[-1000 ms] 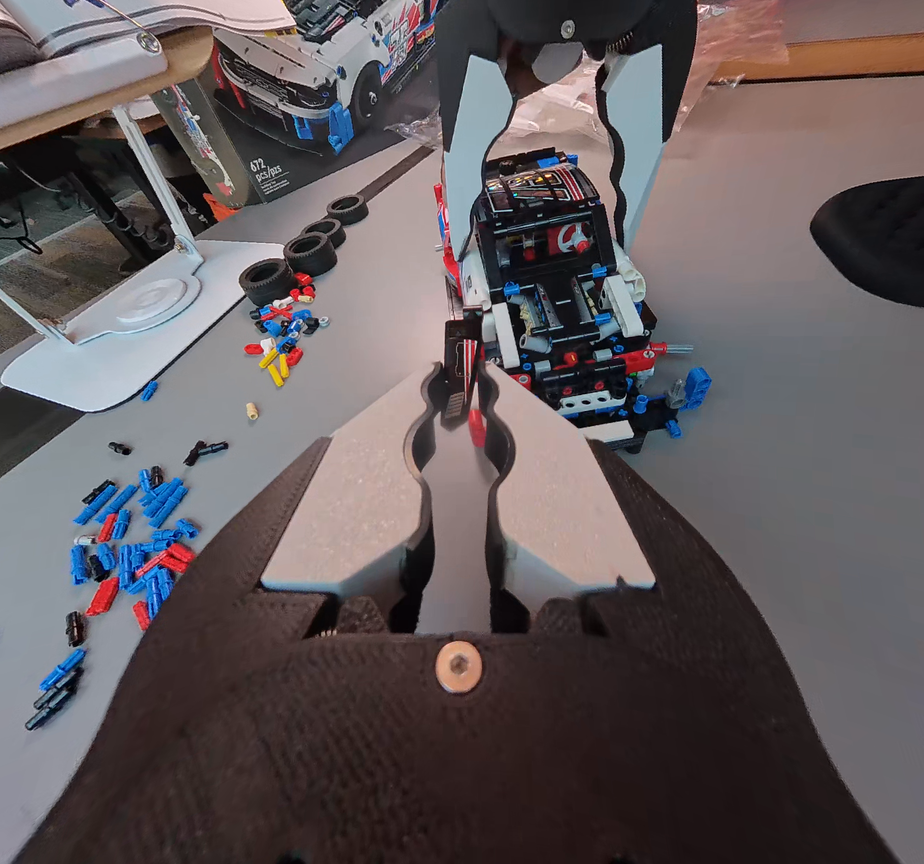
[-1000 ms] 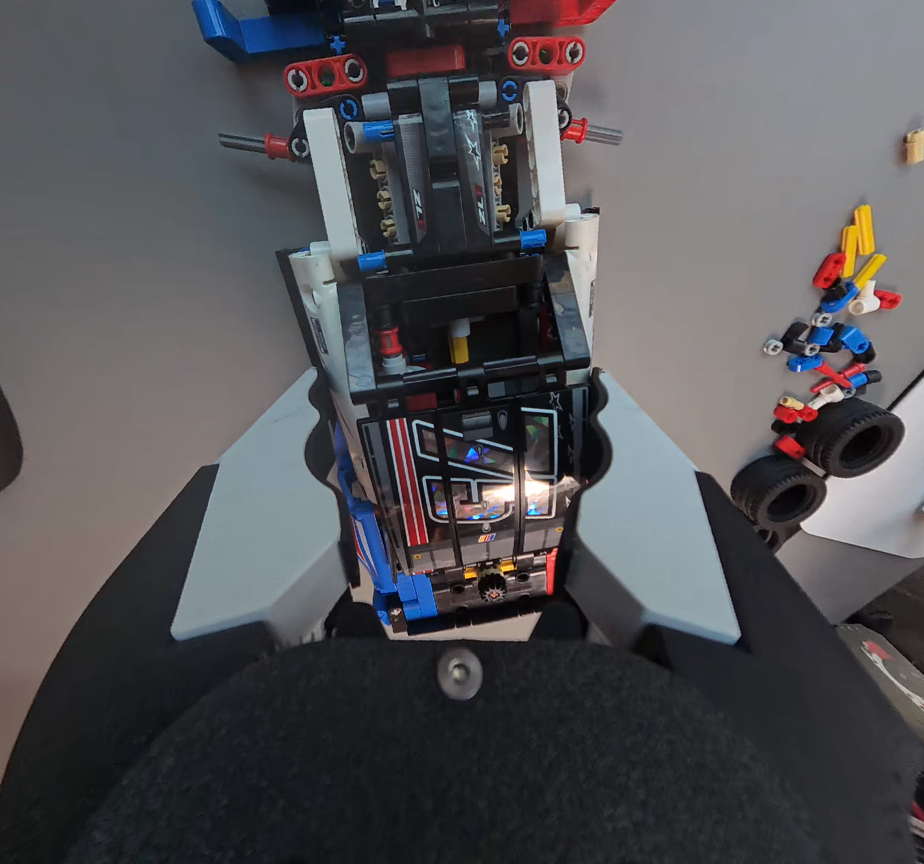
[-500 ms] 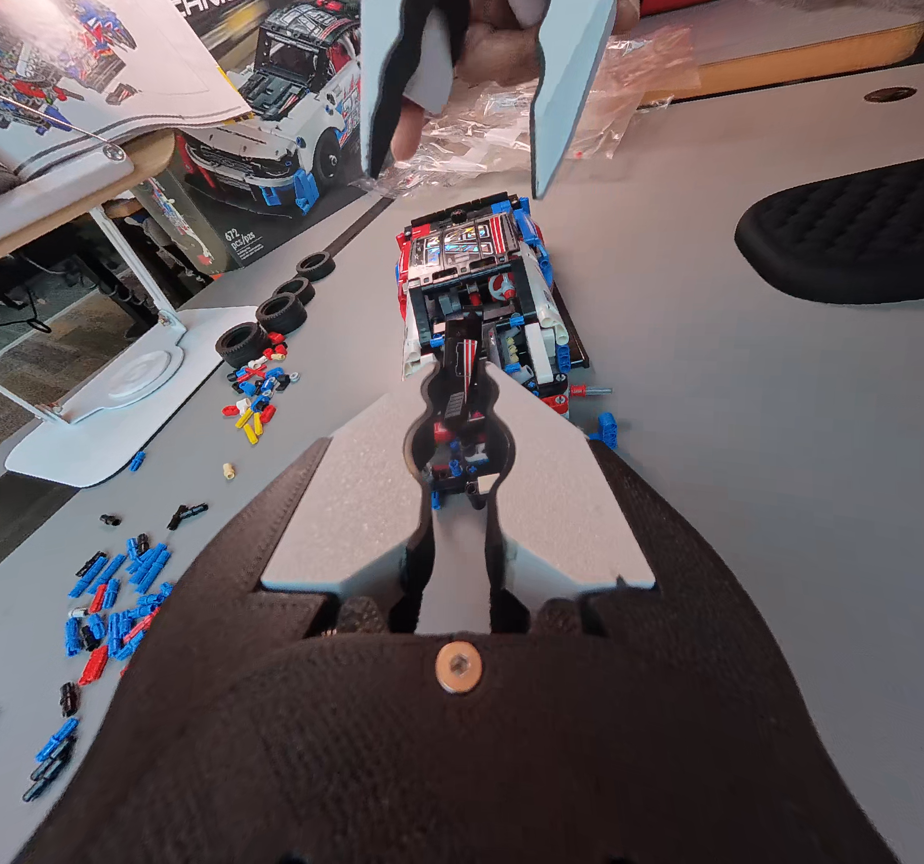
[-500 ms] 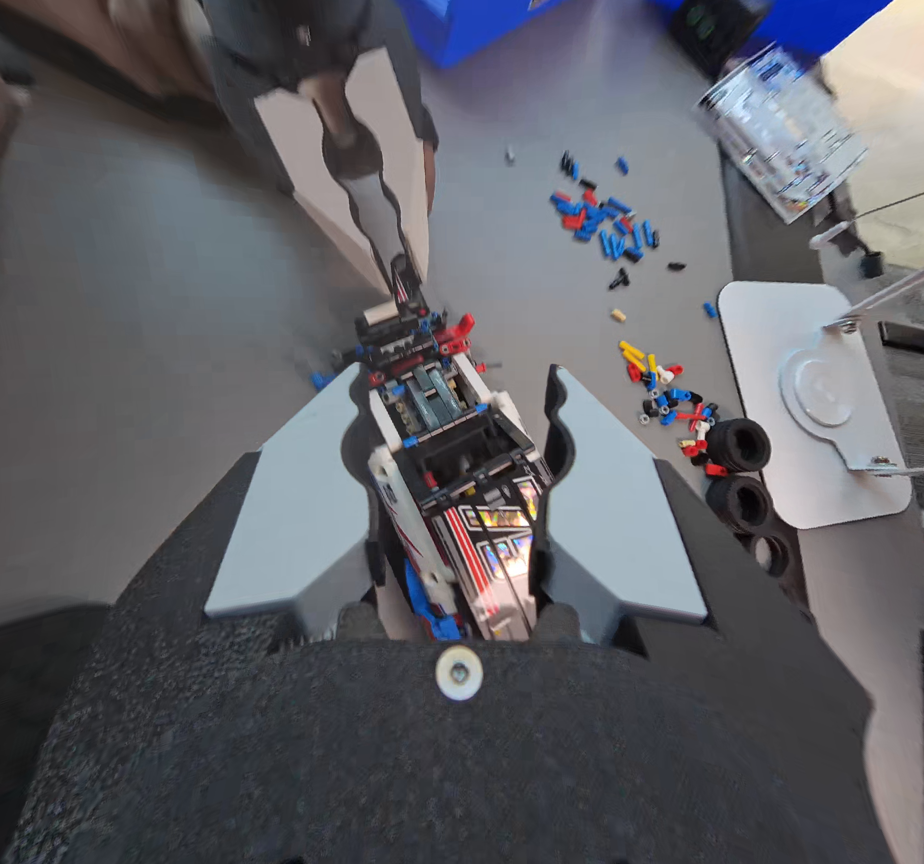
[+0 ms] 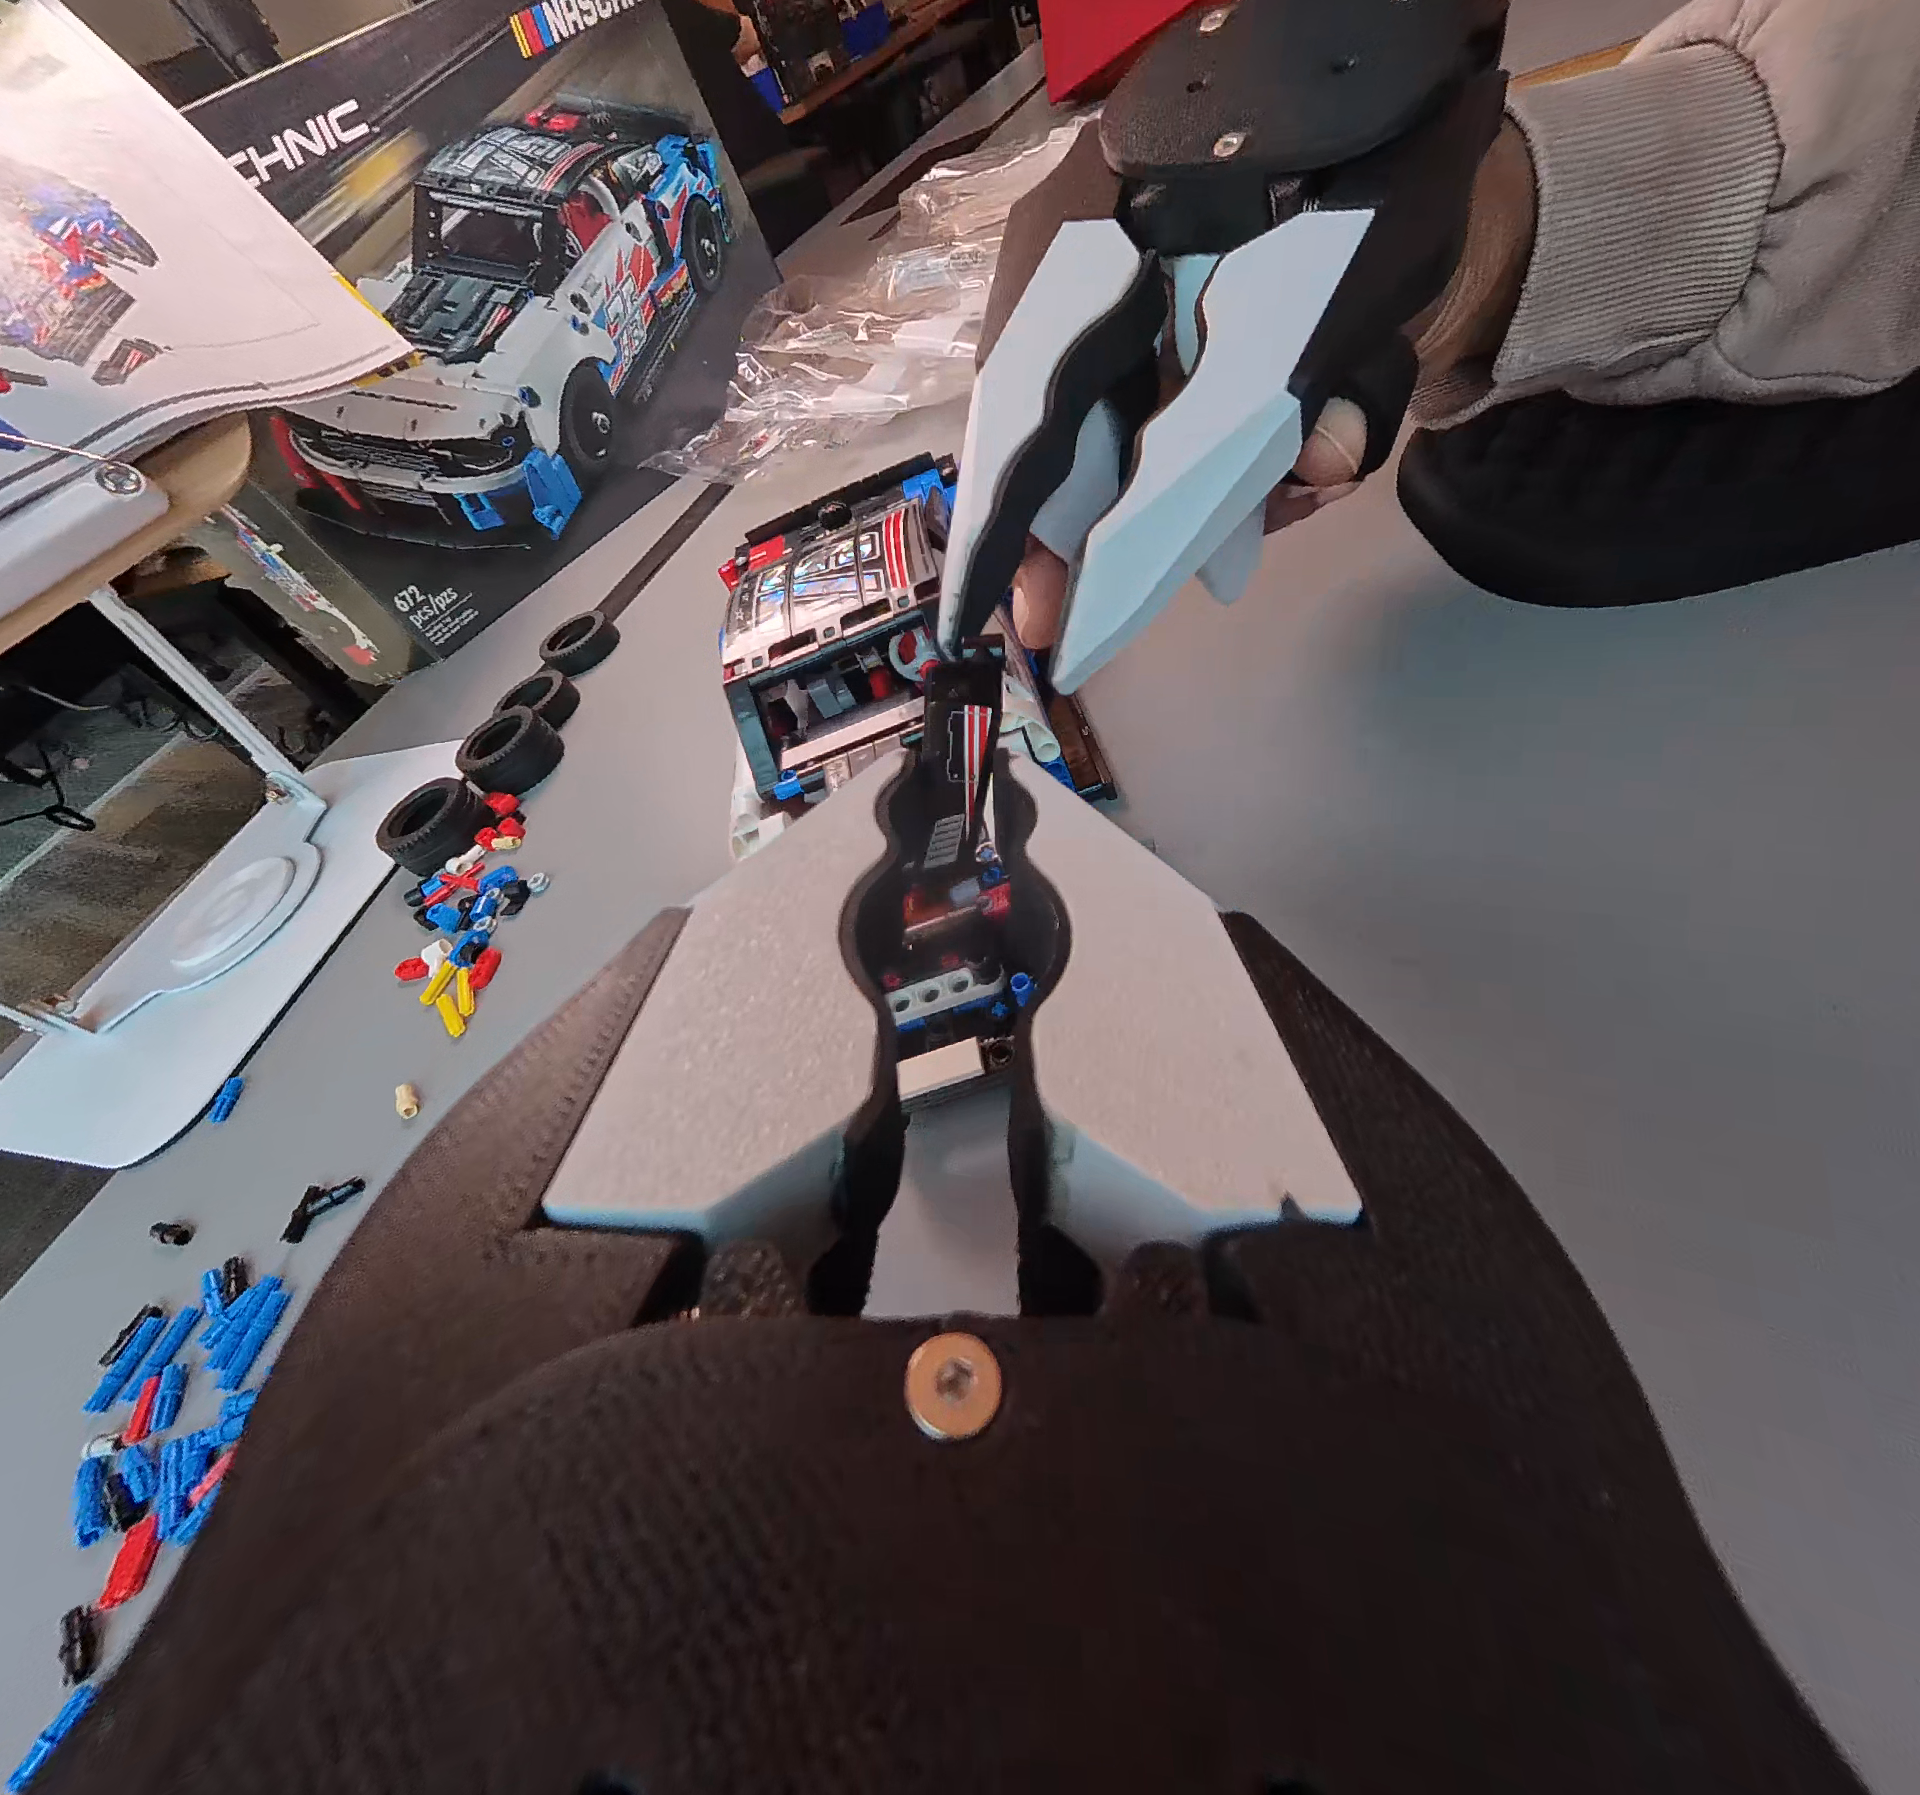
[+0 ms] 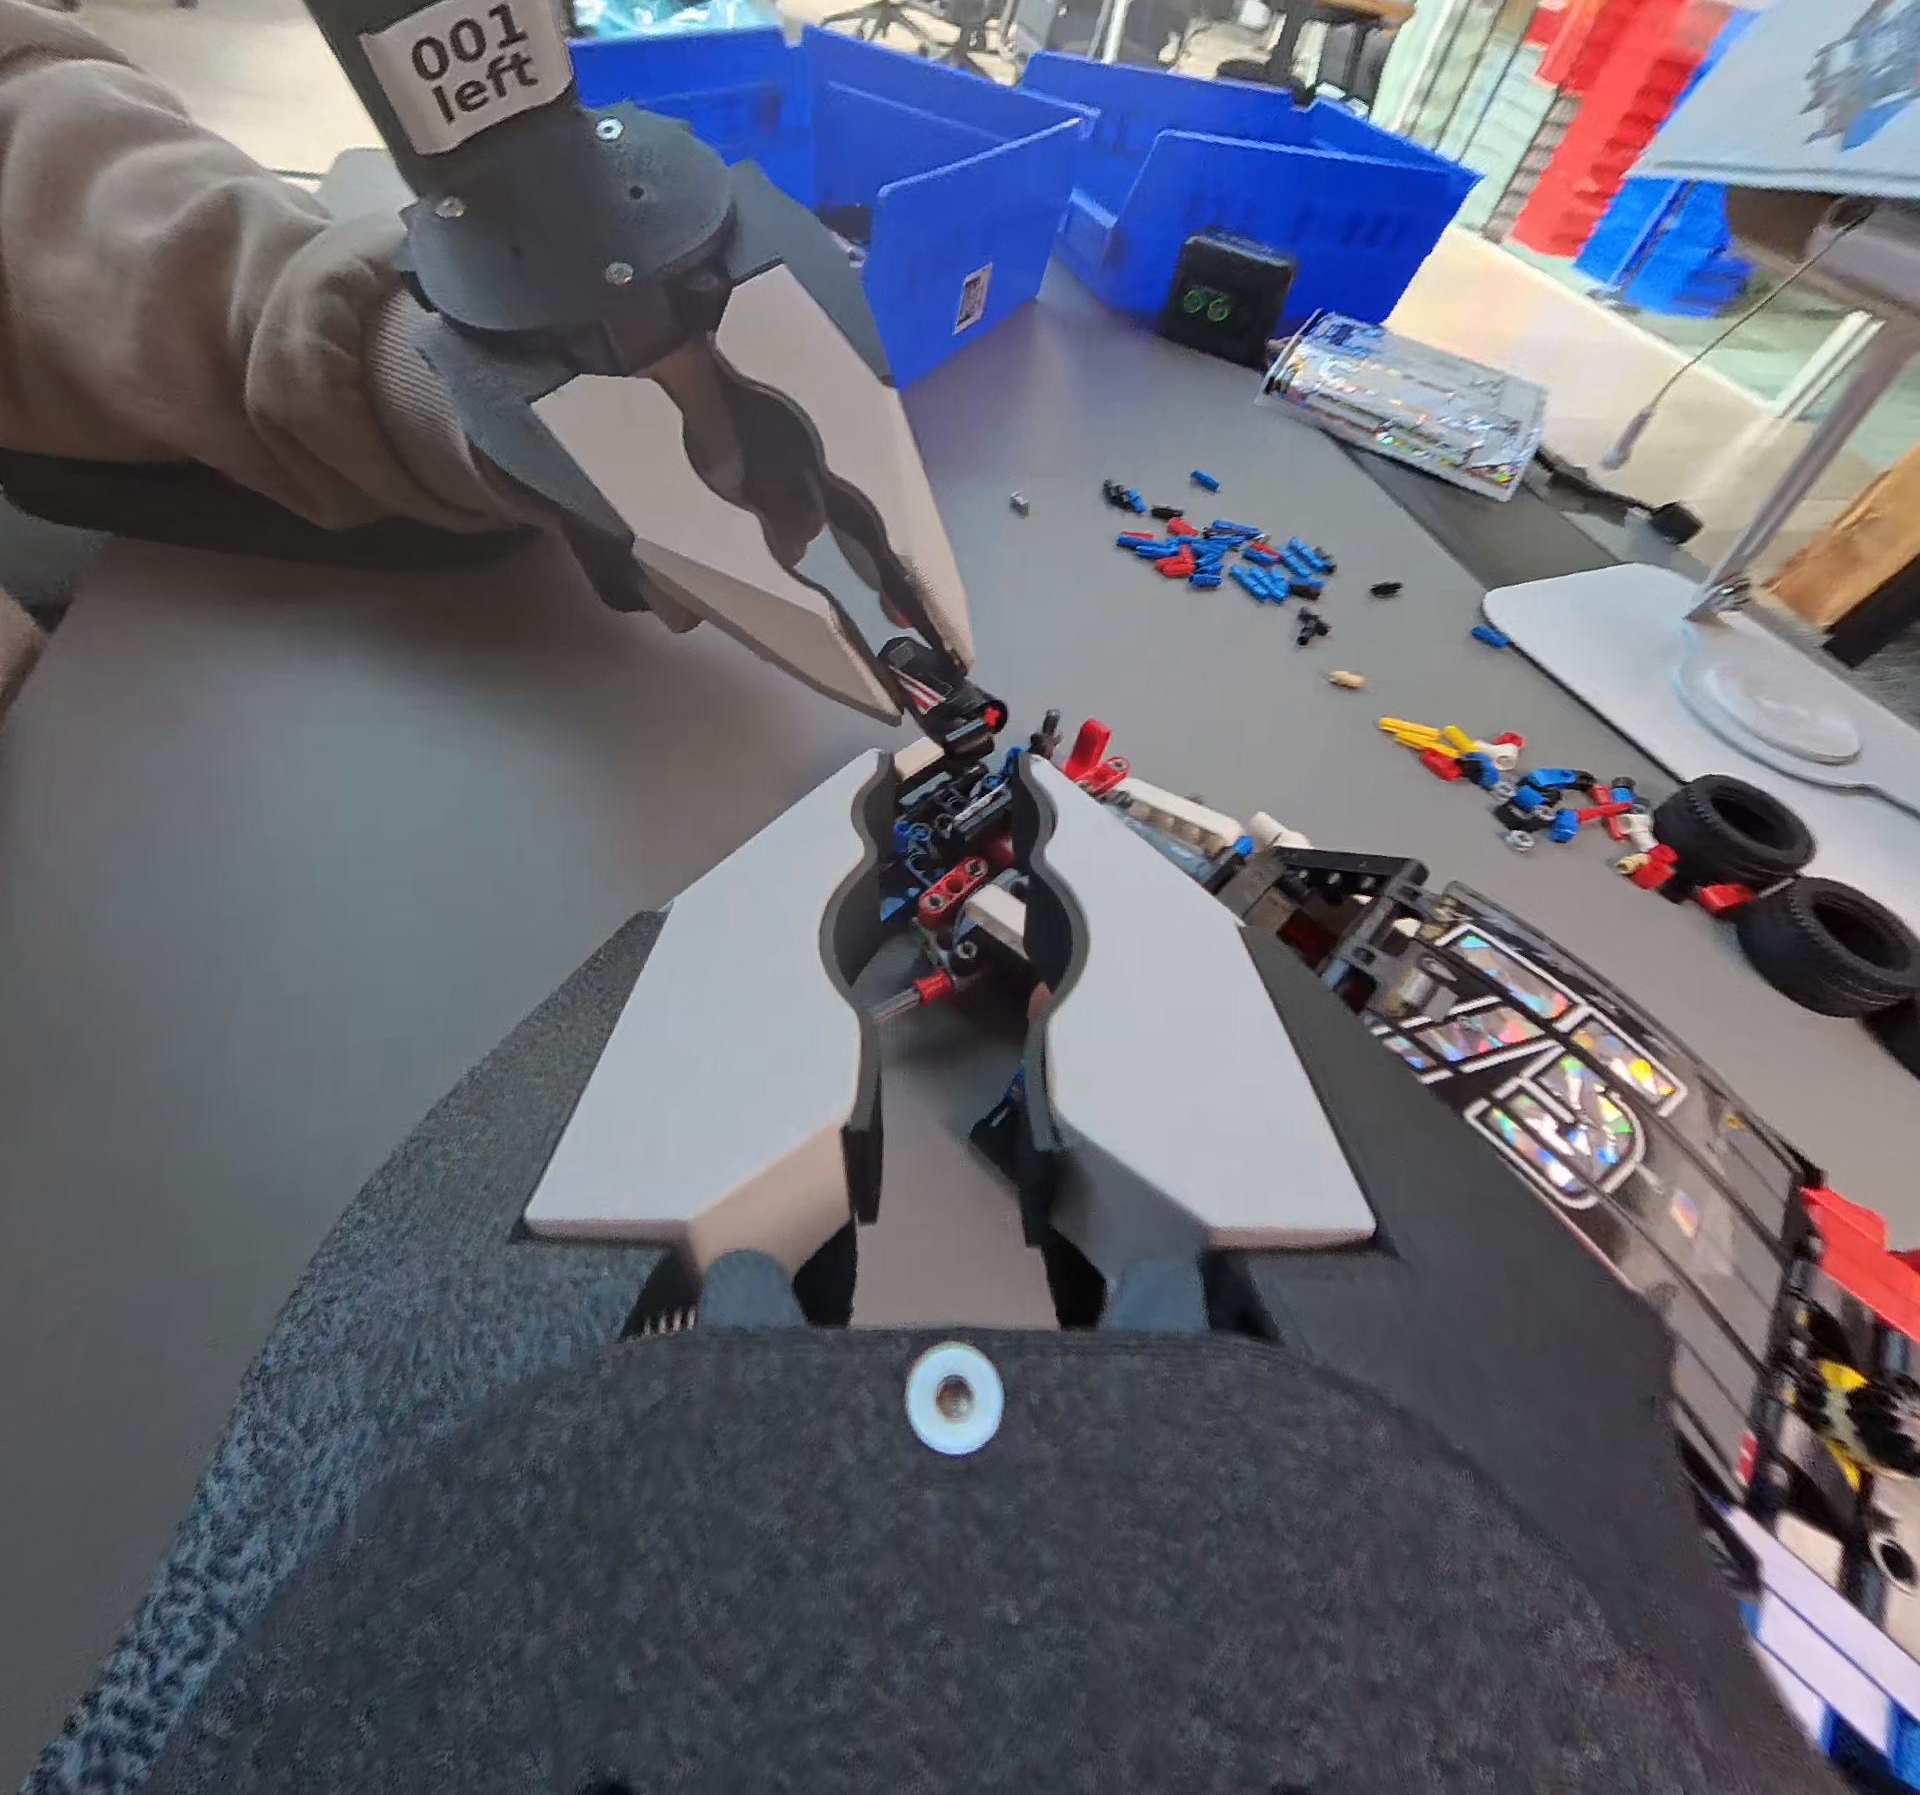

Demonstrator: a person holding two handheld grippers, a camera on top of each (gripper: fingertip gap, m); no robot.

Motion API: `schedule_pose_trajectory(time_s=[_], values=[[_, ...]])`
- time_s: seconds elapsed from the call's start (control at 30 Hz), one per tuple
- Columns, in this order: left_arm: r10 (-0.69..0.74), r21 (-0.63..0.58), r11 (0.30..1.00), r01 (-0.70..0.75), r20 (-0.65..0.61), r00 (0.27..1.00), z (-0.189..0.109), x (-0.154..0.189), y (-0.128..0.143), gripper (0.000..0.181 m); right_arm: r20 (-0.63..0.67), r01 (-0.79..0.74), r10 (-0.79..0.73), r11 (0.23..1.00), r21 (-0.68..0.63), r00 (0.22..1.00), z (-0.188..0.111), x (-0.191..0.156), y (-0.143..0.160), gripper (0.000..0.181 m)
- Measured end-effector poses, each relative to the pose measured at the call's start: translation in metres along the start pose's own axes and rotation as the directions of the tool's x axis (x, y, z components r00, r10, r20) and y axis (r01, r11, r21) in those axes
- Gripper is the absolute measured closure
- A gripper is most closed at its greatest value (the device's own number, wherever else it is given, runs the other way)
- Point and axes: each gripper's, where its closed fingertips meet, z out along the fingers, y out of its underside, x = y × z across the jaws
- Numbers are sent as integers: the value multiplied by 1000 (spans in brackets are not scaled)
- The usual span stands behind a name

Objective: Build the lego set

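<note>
While the half-built car (image 5: 831, 644) sits on the grey table (image 5: 1455, 914), the right gripper (image 6: 951, 774) hovers over its front, fingers slightly parted and holding nothing, and the left gripper (image 5: 961, 789) pinches a small black striped piece (image 6: 940, 691).

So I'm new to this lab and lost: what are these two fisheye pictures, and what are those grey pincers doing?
They are hand-held tools, not a robot: a person grips a two-finger gripper in each hand, each carrying a camera looking along its fingers. The left gripper pinches a small black striped piece near the end of the part-built lego car. The right gripper hovers over the car, narrowly open, holding nothing. The grey table also bears loose tyres, piles of small coloured pins, the set's box and clear plastic bags.
</note>
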Motion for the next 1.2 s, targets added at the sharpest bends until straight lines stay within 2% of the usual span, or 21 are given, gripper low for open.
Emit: schedule_pose_trajectory(time_s=[0.03, 0.37, 0.53, 0.8, 0.93, 1.0, 1.2], values=[[3, 2, 1000, -3, -3, 1000, 1, 1, 0, 171, 21, 0, 1, 1000, -12, 1000, 0, -2, 3, 161], [32, 4, 999, -32, -45, 998, 8, 14, 1, 170, 52, -57, 56, 998, 22, 997, -1, -8, 10, 158], [47, -8, 999, -48, -68, 997, 11, 21, 4, 170, 70, -80, 77, 996, 29, 995, -1, -9, 10, 167], [54, 26, 998, -53, -55, 997, 7, 20, -4, 170, 106, -131, 122, 988, 81, 987, -5, -10, 3, 168], [4, 56, 998, -1, -54, 999, 2, 14, -11, 148, 128, -172, 156, 978, 120, 979, -9, -8, -1, 168], [-35, 65, 997, 40, -78, 996, 0, 14, -12, 146, 134, -188, 171, 973, 131, 976, -11, -6, -3, 168], [-42, 26, 999, 46, -121, 992, 3, 22, -5, 162, 165, -227, 204, 964, 135, 965, -12, -8, -3, 168]])
